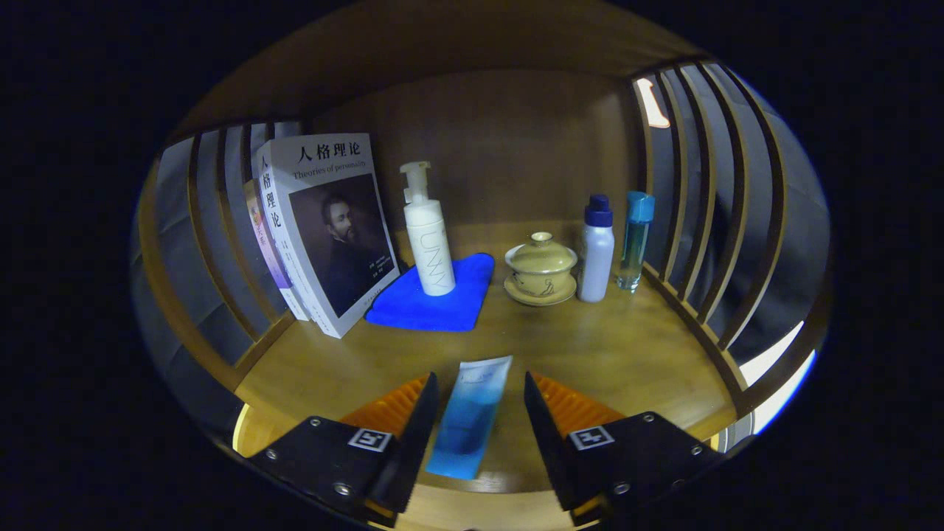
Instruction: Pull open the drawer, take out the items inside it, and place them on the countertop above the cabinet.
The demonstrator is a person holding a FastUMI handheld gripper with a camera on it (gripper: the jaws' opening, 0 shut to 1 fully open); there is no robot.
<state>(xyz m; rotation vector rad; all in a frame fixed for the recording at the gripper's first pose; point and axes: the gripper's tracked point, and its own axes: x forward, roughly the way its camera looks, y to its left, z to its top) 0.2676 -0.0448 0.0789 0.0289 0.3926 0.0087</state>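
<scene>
I have the jaws spread around the blue tube, which lies flat on the tabletop between them, untouched; backing off crooked could drag it off the near edge.

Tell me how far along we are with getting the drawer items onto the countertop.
One item looks delivered: a blue tube lies on the wooden countertop, between the tongs' fingers. The tongs are open, with gaps on both sides of the tube, so it appears released. Beyond it stand books, a pump bottle and a lidded cup. Whether more remains in the drawer cannot be told.
</scene>
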